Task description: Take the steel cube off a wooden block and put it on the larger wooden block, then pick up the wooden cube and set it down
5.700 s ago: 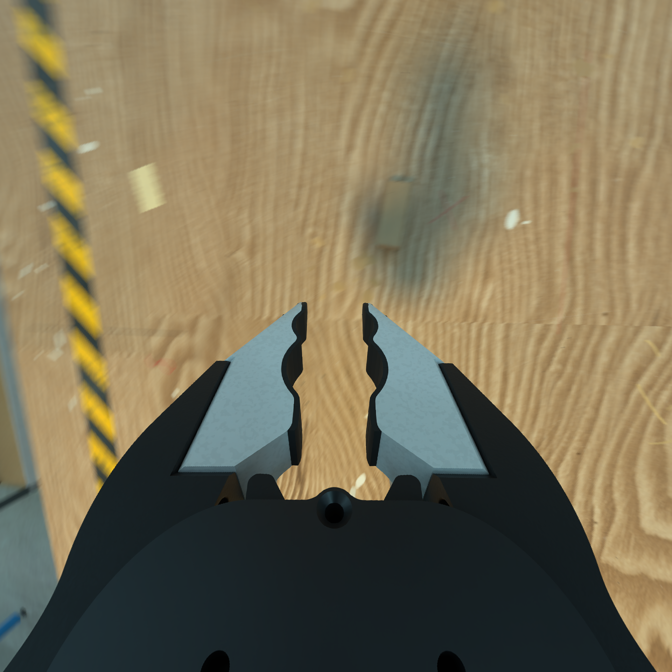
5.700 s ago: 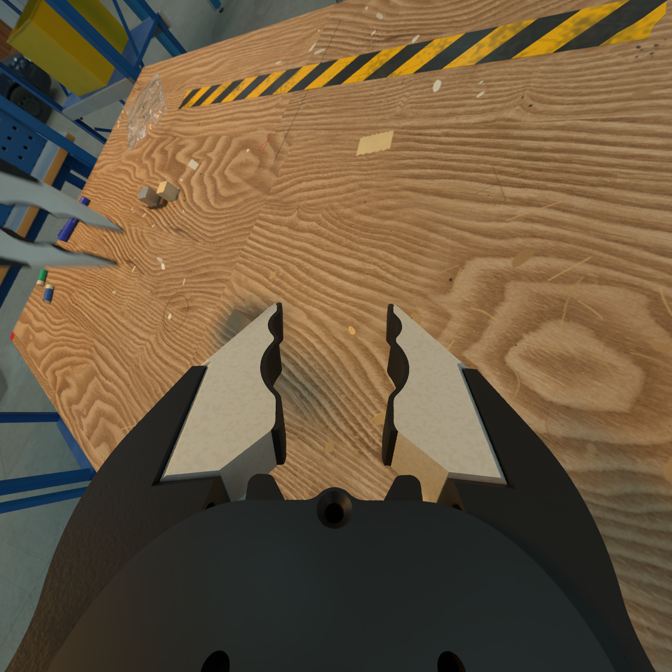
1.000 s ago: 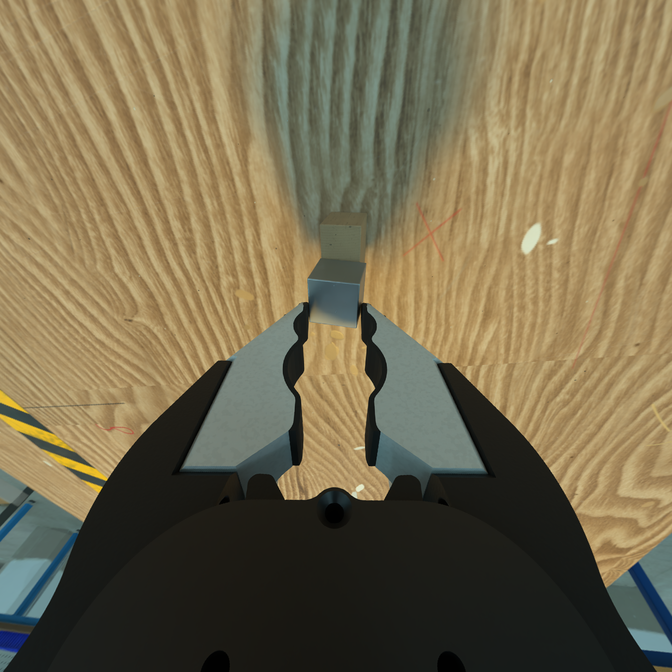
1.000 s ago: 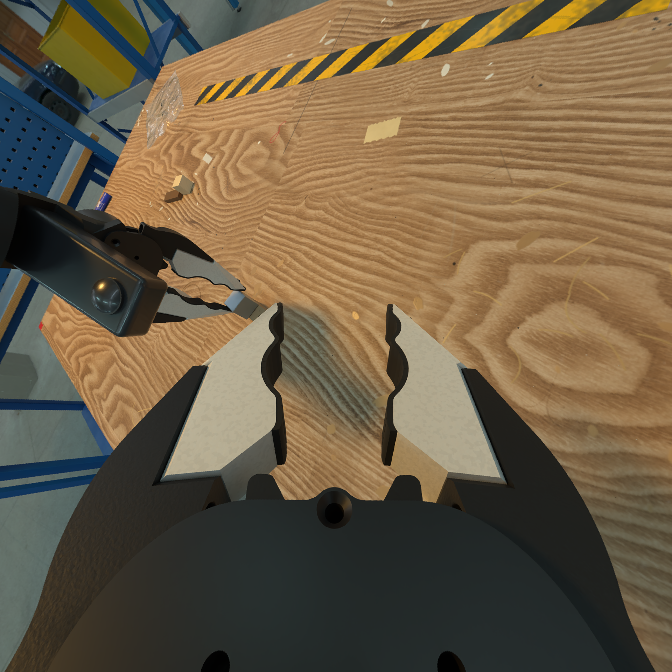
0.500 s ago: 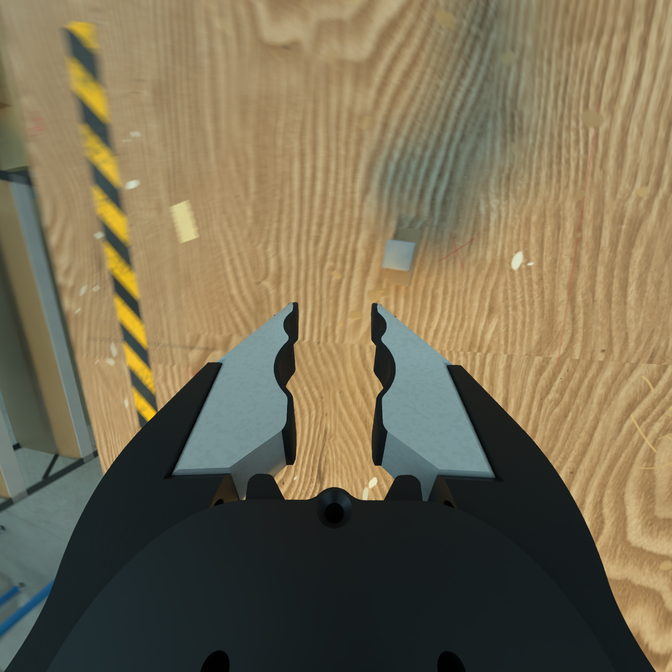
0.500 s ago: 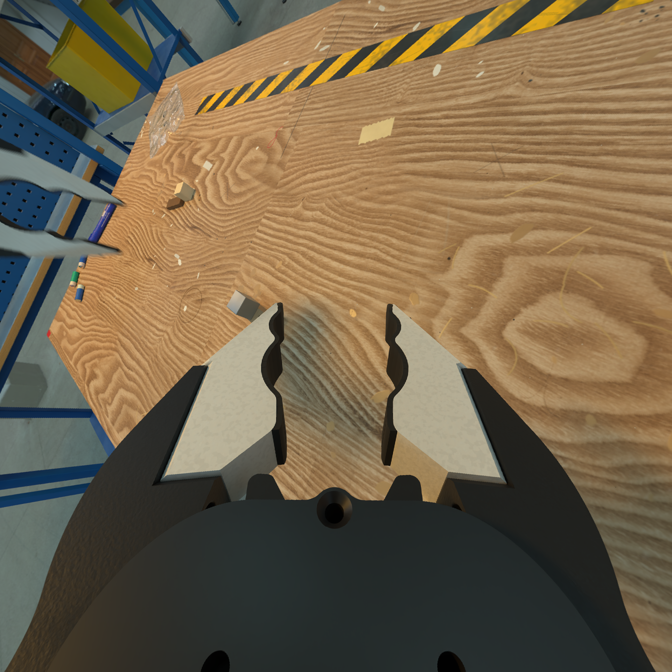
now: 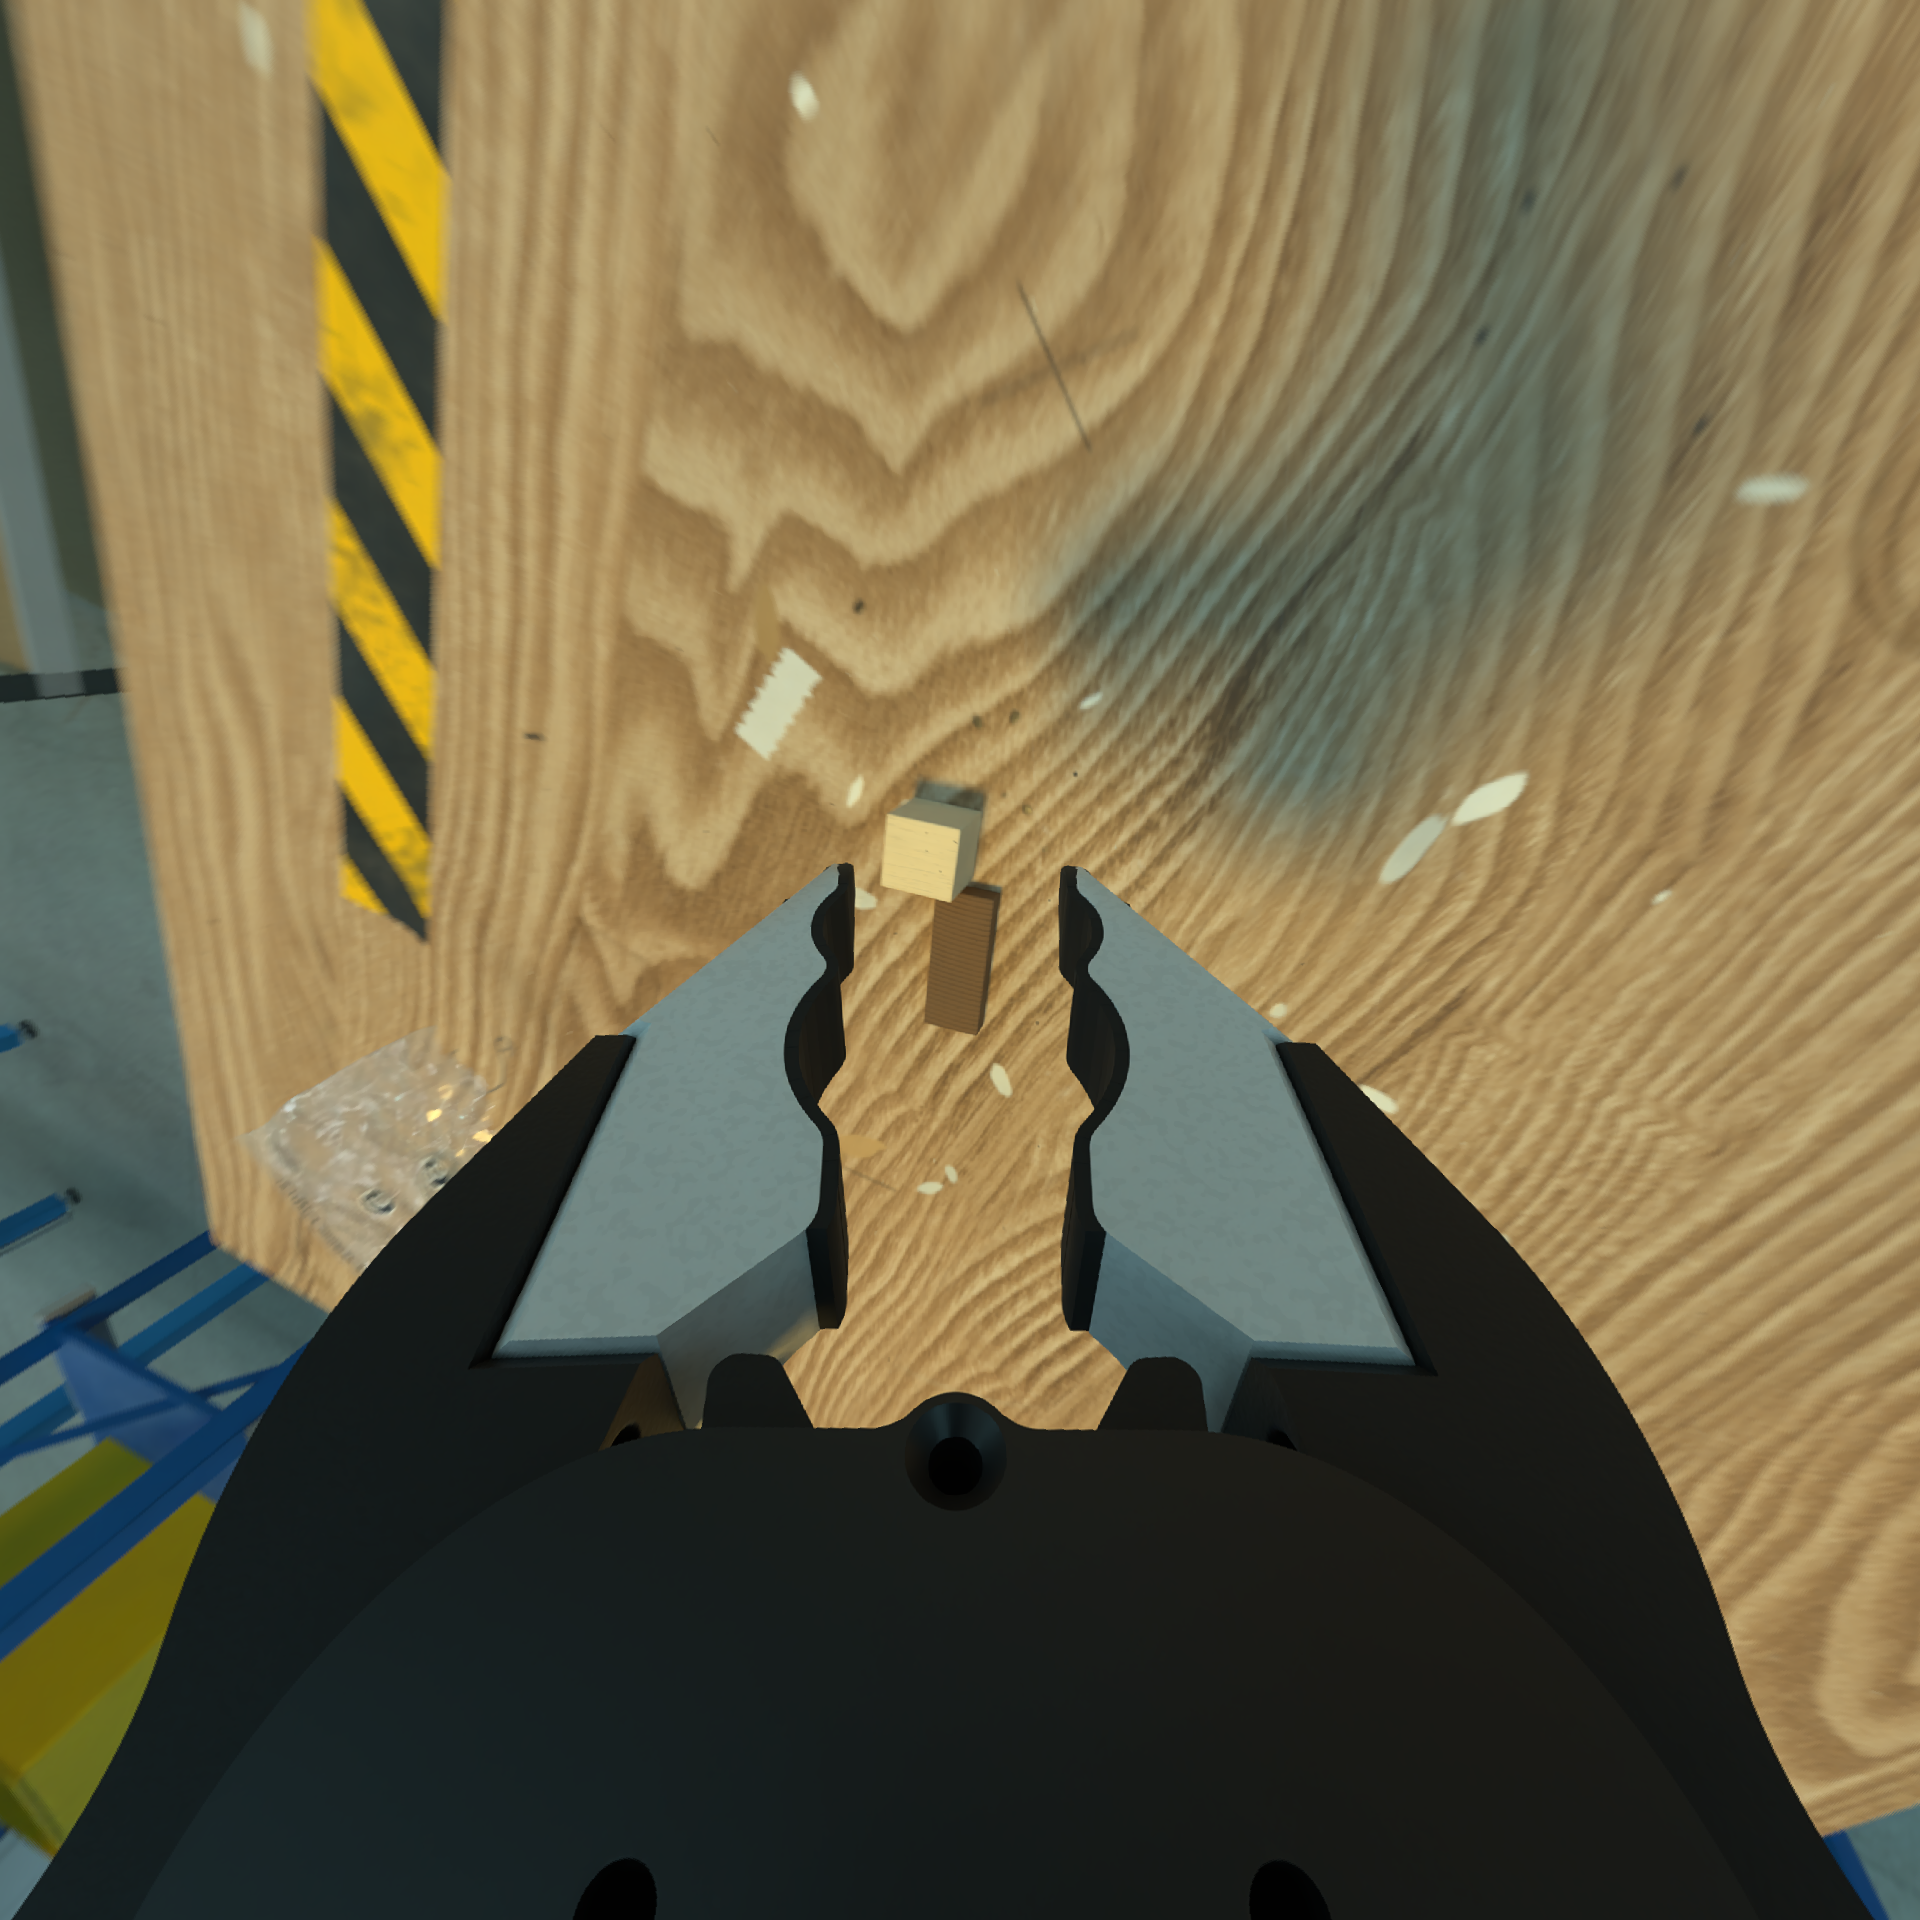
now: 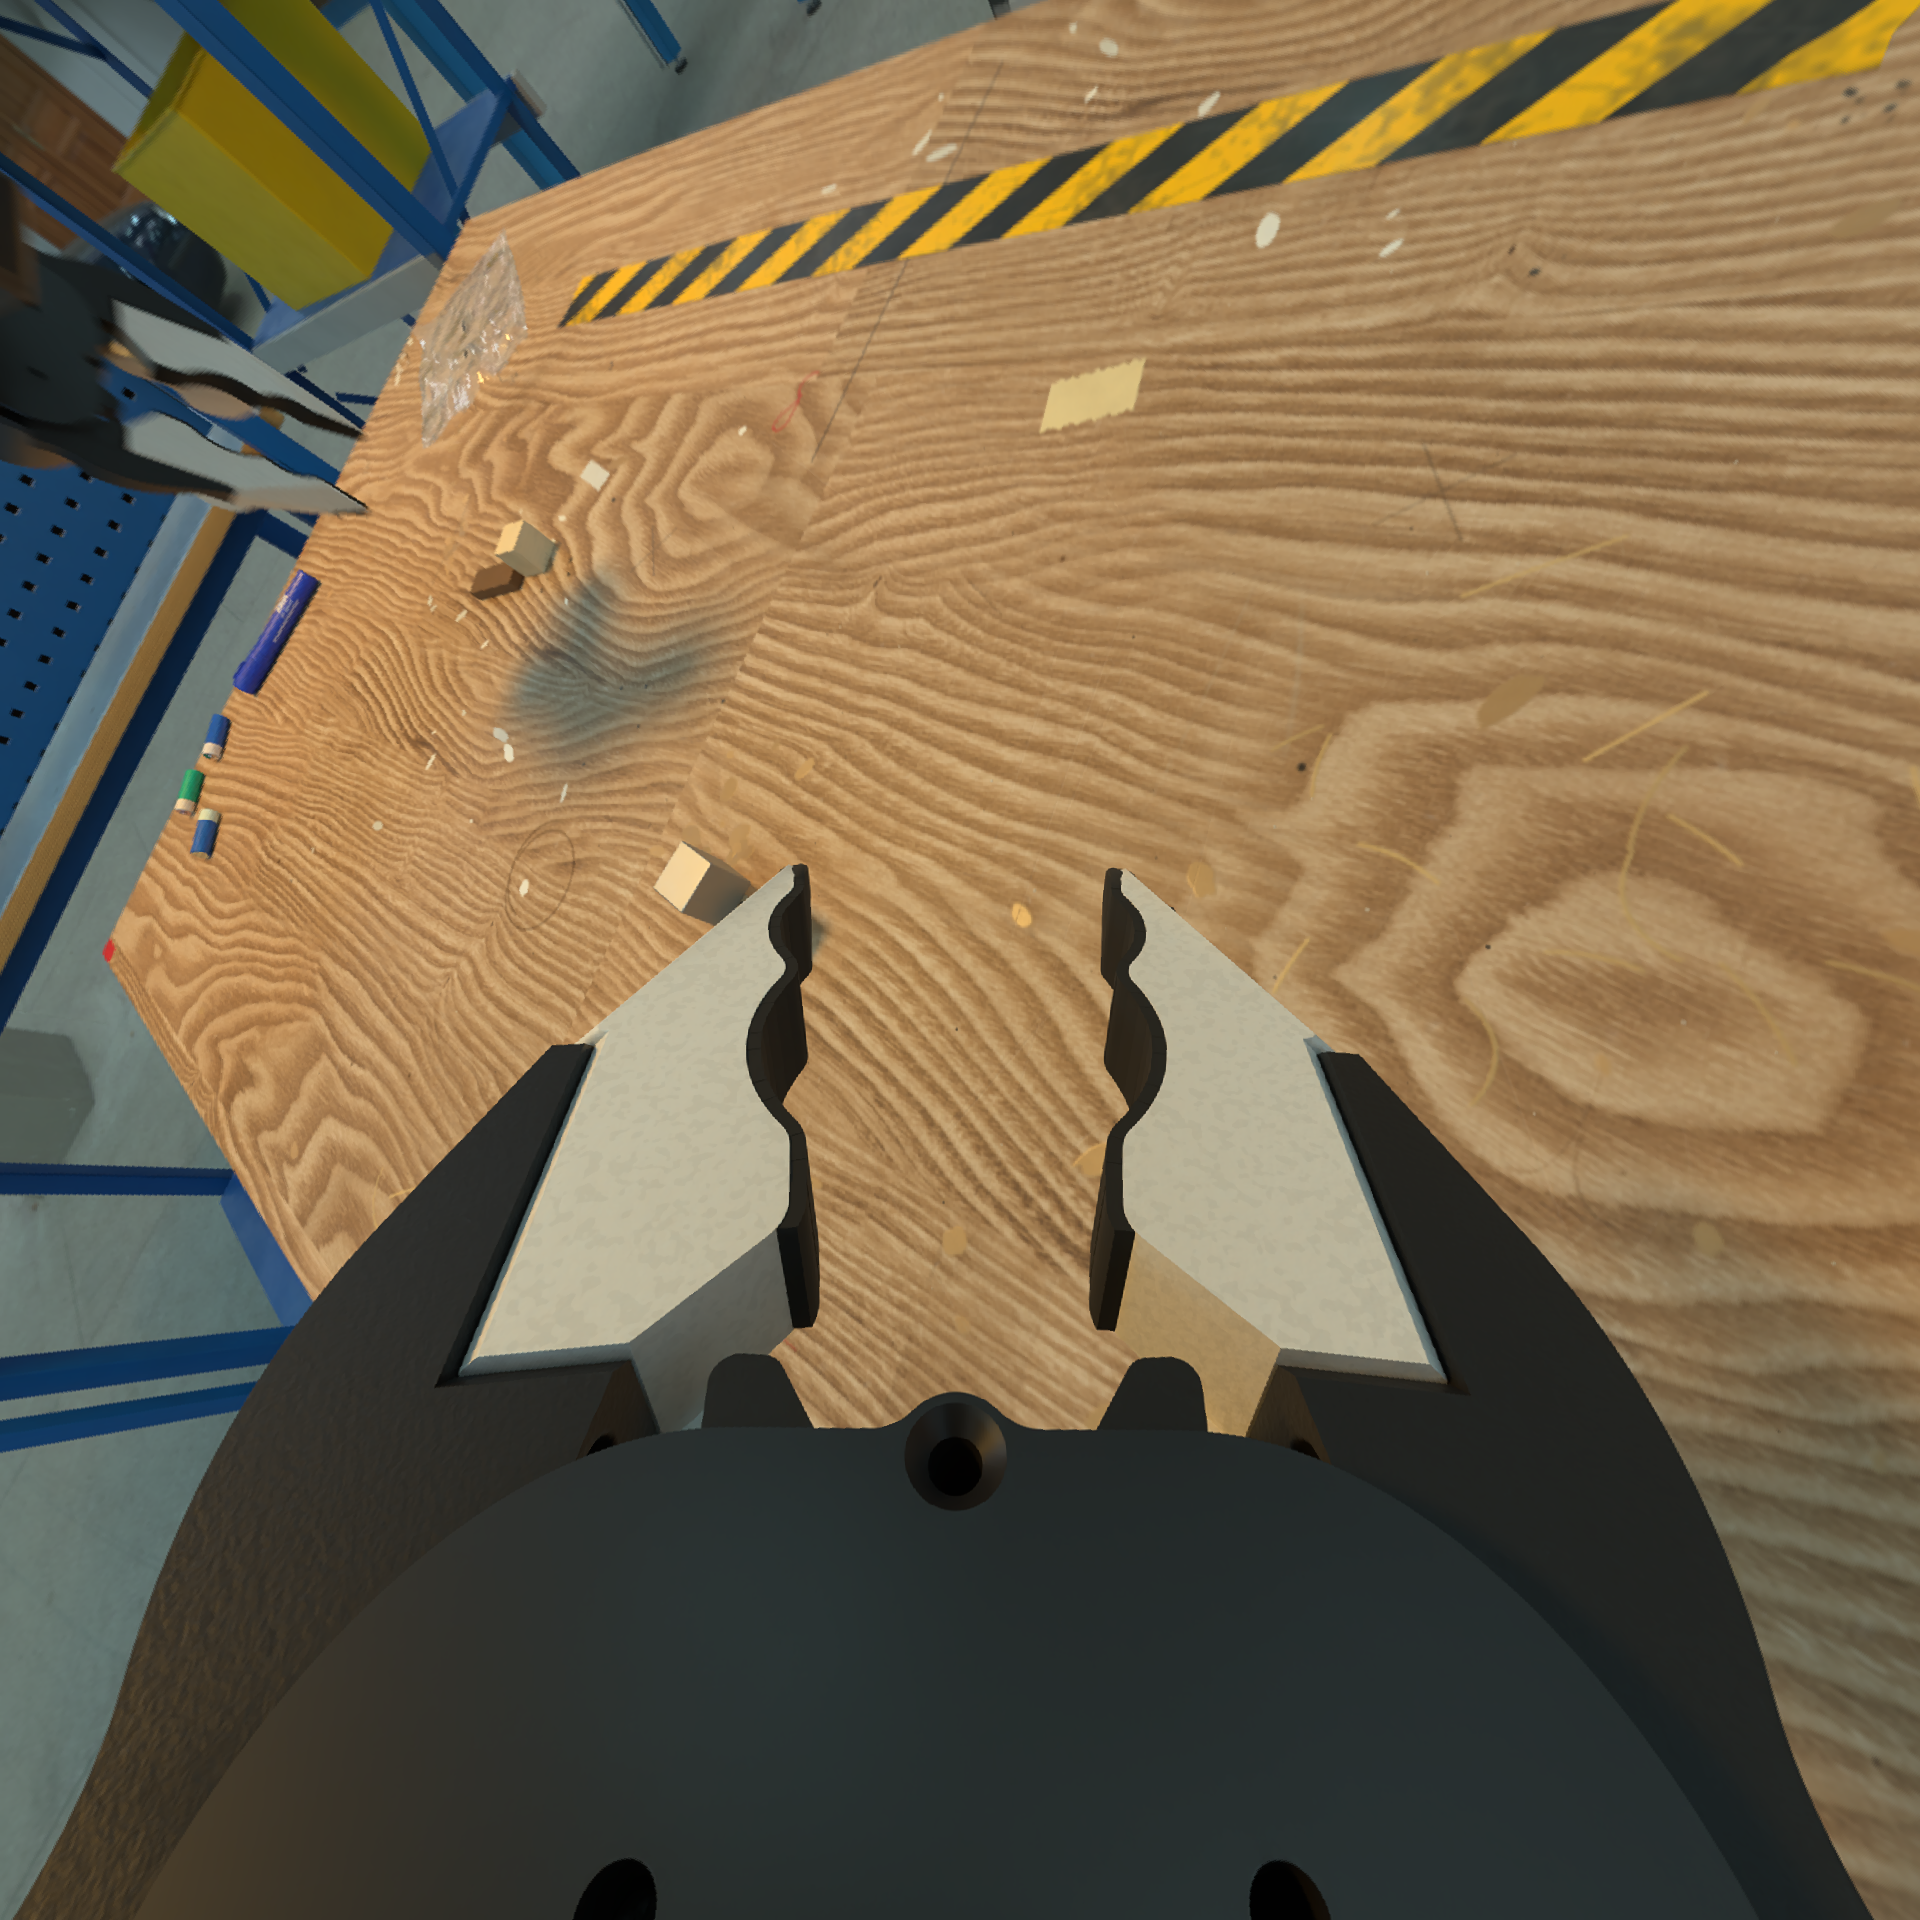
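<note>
My left gripper [image 7: 956,878] is open and empty, high above the table. Below its tips sit a light wooden cube [image 7: 930,857] and a flat darker wooden block [image 7: 961,971], side by side. In the right wrist view the same cube [image 8: 525,545] and dark block [image 8: 494,580] lie at the far left, with the left gripper [image 8: 348,468] blurred above the table's edge. My right gripper [image 8: 954,875] is open and empty above the table. A pale cube [image 8: 698,881] stands just left of its left fingertip, partly hidden by it; what it rests on is not visible.
A yellow-black hazard stripe [image 8: 1143,177] runs along the far edge. A crumpled clear plastic bag [image 8: 473,332], a tape scrap [image 8: 1091,395], a blue marker [image 8: 275,634] and small spools [image 8: 203,790] lie near the left end. A blue rack with a yellow bin [image 8: 270,156] stands beyond.
A second ago my left gripper held the steel cube by the right gripper. It let go, pulled away and moved to the table's left end over the wooden cube. The right gripper barely moved.
</note>
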Available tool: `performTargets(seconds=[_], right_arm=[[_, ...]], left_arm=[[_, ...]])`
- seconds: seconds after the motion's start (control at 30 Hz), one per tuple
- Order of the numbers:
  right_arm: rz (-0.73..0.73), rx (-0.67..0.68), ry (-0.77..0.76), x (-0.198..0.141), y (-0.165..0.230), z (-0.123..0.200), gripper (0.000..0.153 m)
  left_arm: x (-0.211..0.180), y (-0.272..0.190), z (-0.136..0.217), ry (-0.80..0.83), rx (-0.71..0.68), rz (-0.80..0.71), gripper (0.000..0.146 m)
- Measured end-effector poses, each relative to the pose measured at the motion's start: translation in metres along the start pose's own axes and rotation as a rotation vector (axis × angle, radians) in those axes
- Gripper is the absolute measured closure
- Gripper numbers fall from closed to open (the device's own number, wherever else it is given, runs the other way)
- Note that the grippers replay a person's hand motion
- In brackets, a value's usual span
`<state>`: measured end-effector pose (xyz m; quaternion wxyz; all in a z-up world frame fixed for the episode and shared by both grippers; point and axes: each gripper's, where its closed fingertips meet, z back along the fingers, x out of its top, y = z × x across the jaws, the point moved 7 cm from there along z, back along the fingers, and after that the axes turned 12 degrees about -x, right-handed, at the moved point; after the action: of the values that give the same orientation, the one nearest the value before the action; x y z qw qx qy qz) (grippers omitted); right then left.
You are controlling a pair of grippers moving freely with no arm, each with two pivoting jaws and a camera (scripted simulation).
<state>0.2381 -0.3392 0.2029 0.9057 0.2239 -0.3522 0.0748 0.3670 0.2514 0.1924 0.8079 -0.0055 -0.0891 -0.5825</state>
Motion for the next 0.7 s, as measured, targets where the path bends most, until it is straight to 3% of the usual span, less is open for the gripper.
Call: performTargets(seconds=[0.13, 0.33, 0.7], right_arm=[[0.003, 0.021, -0.034, 0.003, 0.003, 0.003, 0.097], [-0.013, 0.02, -0.051, 0.002, 0.0, 0.008, 0.097], [-0.026, 0.004, -0.006, 0.0, -0.007, 0.001, 0.097]], left_arm=[[-0.022, 0.015, -0.045, 0.053, -0.022, -0.035, 0.108], [-0.041, 0.03, -0.081, 0.173, -0.005, -0.08, 0.108], [-0.042, 0.041, -0.104, 0.196, -0.035, -0.083, 0.109]])
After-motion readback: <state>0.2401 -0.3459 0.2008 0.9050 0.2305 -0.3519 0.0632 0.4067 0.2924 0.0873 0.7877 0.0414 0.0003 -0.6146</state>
